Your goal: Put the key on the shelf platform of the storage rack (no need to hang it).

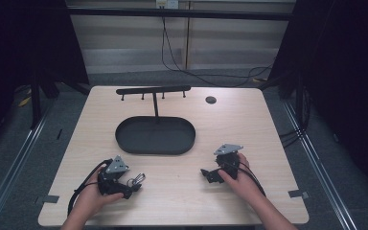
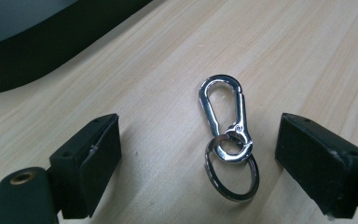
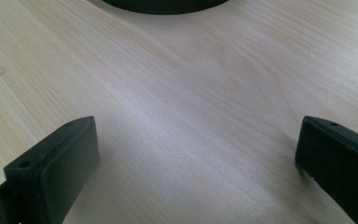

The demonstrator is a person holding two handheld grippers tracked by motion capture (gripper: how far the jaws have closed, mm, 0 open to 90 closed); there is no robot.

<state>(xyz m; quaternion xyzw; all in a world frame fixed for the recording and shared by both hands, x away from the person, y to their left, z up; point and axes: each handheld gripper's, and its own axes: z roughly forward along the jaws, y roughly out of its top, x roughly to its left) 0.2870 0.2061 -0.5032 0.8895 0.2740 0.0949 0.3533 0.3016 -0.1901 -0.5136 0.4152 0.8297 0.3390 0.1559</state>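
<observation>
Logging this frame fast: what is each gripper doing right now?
Left gripper: open, jaws either side of the silver metal carabiner clip with key ring lying on the table, not gripping it.
Right gripper: open, holding nothing.

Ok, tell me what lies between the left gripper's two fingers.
A silver carabiner keyring lies flat on the wooden table, untouched by either finger, in the left gripper view.

The carabiner clip [image 2: 226,119] and its key ring [image 2: 233,175] are shiny silver; the table [image 1: 249,129] is pale wood with grain; the oval tray [image 1: 124,136] is black.
</observation>
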